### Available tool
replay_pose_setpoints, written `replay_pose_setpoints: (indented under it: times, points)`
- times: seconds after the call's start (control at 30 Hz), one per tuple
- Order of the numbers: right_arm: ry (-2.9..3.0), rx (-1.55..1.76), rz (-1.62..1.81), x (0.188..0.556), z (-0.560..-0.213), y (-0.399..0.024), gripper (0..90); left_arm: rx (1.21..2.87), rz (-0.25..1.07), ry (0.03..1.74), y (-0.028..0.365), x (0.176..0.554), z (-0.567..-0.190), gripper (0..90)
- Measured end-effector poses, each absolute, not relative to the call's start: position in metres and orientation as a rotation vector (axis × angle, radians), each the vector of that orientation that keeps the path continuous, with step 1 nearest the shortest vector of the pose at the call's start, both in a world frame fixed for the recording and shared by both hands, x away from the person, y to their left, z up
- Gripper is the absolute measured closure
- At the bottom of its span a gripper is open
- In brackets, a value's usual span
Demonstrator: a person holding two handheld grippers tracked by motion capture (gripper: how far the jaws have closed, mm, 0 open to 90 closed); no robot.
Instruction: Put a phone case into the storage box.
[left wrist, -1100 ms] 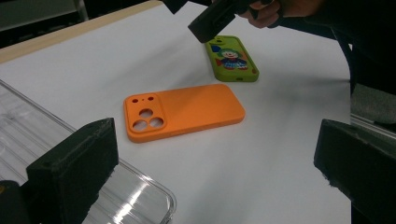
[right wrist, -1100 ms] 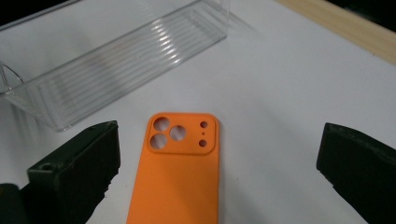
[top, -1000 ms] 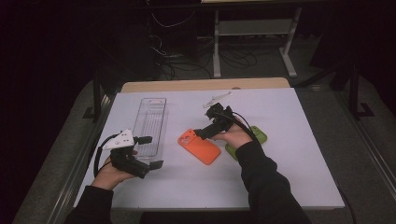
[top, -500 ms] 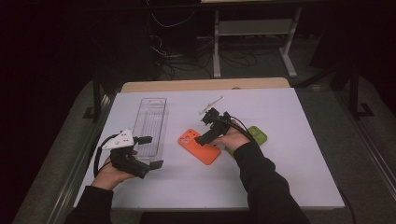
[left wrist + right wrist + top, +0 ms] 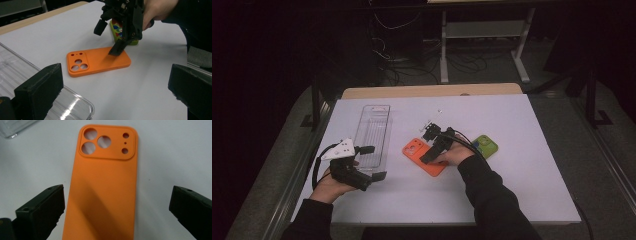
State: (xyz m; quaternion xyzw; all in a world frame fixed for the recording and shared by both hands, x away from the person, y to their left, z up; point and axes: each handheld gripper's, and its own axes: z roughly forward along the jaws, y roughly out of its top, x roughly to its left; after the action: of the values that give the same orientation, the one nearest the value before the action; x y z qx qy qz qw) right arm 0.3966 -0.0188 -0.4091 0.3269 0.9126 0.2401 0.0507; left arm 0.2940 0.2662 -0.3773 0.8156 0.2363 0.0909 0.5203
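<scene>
Hovering my right gripper (image 5: 117,210), jaws wide and empty, over the orange phone case (image 5: 105,187) at frame centre; left gripper (image 5: 112,100) gapes empty too.

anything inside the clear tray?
The clear tray looks empty: only its ribbed bottom shows through. Its near corner is covered by the left gripper in the high view, so that bit can't be checked there; the left gripper view shows that corner bare.

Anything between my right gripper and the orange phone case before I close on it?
Nothing visible. The right gripper hangs open over the orange phone case, jaws on either side. The green case lies clear beside it.
</scene>
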Motion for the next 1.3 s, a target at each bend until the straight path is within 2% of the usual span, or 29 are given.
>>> replay_pose_setpoints:
  times: [0.63,1.3]
  points:
    - [2.848,0.980,0.578,0.394,-0.431,0.000,0.7,1.955,0.212,0.576,0.267,0.294,-0.377,0.0]
    - [2.827,0.984,0.491,0.388,-0.430,0.005,13.2,1.949,0.211,0.579,0.266,0.293,-0.377,0.0]
